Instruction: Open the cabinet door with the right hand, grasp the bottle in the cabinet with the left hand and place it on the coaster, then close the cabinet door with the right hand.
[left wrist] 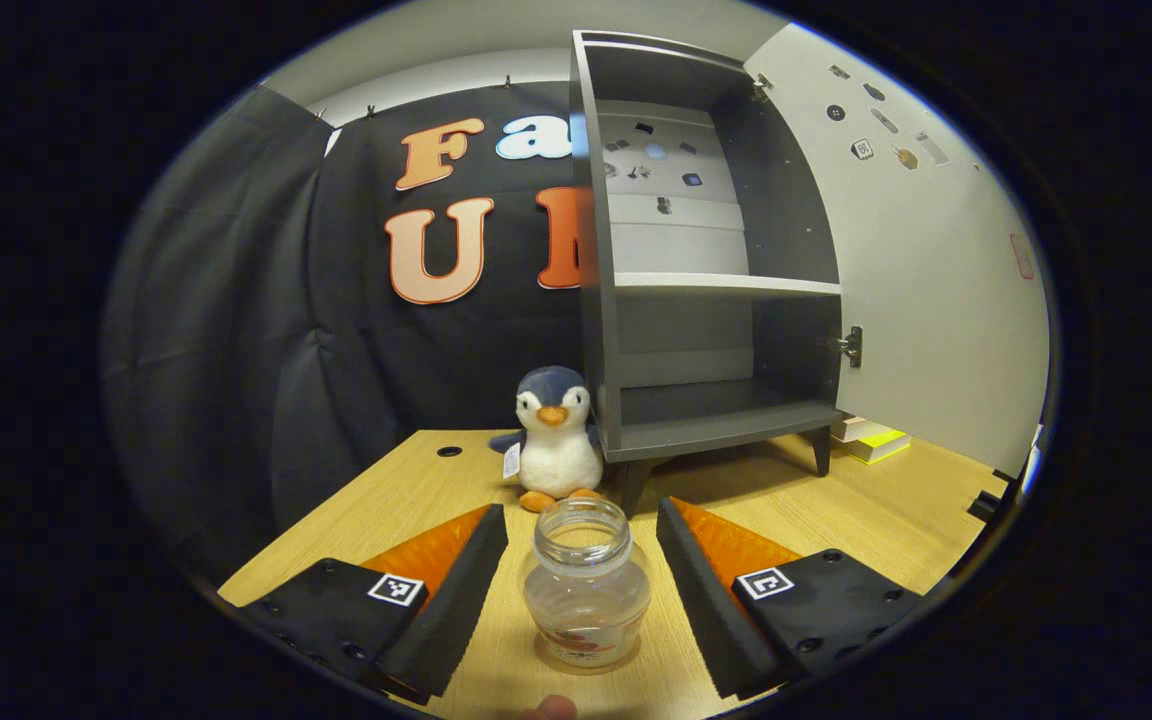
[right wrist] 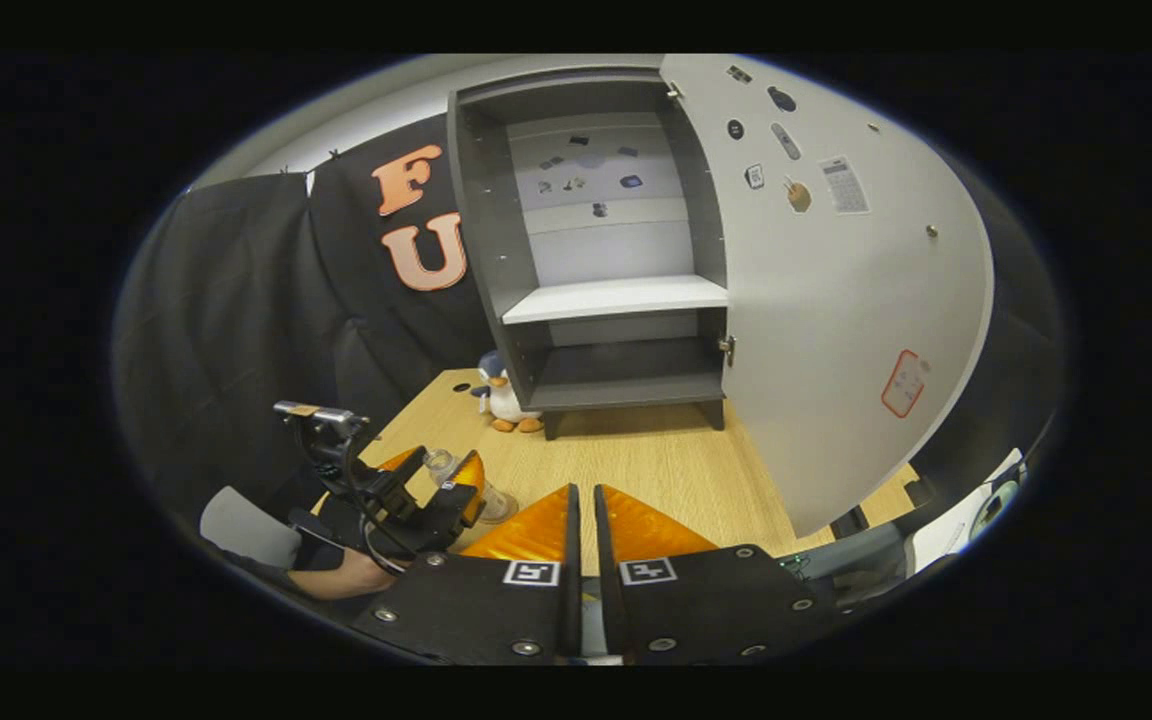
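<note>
Two grippers working, left gripper point(left wrist: 581, 565) standing spread apart around the upright bottle point(left wrist: 586, 590) on the table point(left wrist: 836, 510), not touching it, right gripper point(right wrist: 584, 530) sitting nearly together, holding nothing, cabinet door point(right wrist: 836, 300) hanging open.

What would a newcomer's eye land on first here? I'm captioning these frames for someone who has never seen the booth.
Probably the tall grey cabinet at the back of the wooden table, its door swung wide open and its shelves bare. Next, the clear lidless bottle standing on the table between the left gripper's open fingers. A plush penguin sits beside the cabinet's left side.
</note>
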Action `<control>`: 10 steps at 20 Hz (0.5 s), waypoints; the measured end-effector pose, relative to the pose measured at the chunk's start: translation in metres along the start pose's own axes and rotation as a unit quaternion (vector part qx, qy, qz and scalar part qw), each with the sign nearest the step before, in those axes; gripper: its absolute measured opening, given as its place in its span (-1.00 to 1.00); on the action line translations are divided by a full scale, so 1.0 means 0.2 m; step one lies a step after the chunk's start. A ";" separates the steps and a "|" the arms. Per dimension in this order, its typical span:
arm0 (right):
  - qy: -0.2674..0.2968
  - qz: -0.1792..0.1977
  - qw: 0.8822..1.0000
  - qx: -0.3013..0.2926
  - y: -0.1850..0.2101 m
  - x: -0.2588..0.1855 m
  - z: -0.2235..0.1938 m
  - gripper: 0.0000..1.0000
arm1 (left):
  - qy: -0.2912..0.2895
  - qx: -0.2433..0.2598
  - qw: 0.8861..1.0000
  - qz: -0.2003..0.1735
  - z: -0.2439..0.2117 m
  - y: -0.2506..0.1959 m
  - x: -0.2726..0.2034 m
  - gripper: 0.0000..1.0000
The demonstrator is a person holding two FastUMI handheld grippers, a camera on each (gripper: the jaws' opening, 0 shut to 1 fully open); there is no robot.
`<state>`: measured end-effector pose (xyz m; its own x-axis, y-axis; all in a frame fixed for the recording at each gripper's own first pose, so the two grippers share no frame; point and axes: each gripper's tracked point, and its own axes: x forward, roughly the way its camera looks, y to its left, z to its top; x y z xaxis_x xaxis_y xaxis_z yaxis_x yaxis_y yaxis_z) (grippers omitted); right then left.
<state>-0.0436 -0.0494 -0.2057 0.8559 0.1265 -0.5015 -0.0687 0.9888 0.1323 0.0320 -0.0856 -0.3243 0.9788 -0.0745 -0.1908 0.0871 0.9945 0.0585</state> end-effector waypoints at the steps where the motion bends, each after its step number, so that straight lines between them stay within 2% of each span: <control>1: -0.006 -0.001 1.000 0.000 -0.01 -0.02 0.02 -0.81 | -0.006 -0.001 1.000 0.000 0.05 0.00 -0.02 0.96; 2: -0.013 -0.002 1.000 0.000 -0.03 -0.03 0.05 -0.96 | -0.012 -0.002 1.000 -0.003 0.11 0.00 -0.03 0.90; 4: -0.031 -0.004 1.000 0.004 -0.06 -0.07 0.12 -0.60 | -0.022 -0.002 1.000 -0.009 0.23 -0.03 -0.06 0.96; 5: -0.042 -0.004 0.999 0.009 -0.08 -0.10 0.17 -0.72 | -0.028 -0.003 0.999 -0.018 0.29 -0.06 -0.07 0.96; 6: -0.057 -0.005 0.998 0.017 -0.11 -0.13 0.22 -0.63 | -0.032 -0.002 0.999 -0.021 0.35 -0.08 -0.08 1.00; 7: -0.070 -0.008 0.997 0.023 -0.15 -0.16 0.27 -0.55 | -0.038 -0.002 0.999 -0.024 0.42 -0.10 -0.09 0.90; 9: -0.096 -0.022 0.995 0.028 -0.24 -0.24 0.36 -0.57 | -0.050 -0.004 0.998 -0.038 0.55 -0.17 -0.11 0.96; 10: -0.110 -0.028 0.993 0.027 -0.29 -0.29 0.42 -0.39 | -0.057 -0.003 0.997 -0.043 0.61 -0.19 -0.12 0.96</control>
<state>-0.0463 -0.1205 -0.1132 0.9491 0.0447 -0.3118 0.0053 0.9875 0.1577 0.0276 -0.1311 -0.2017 0.9823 -0.1677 -0.0832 0.1716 0.9843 0.0411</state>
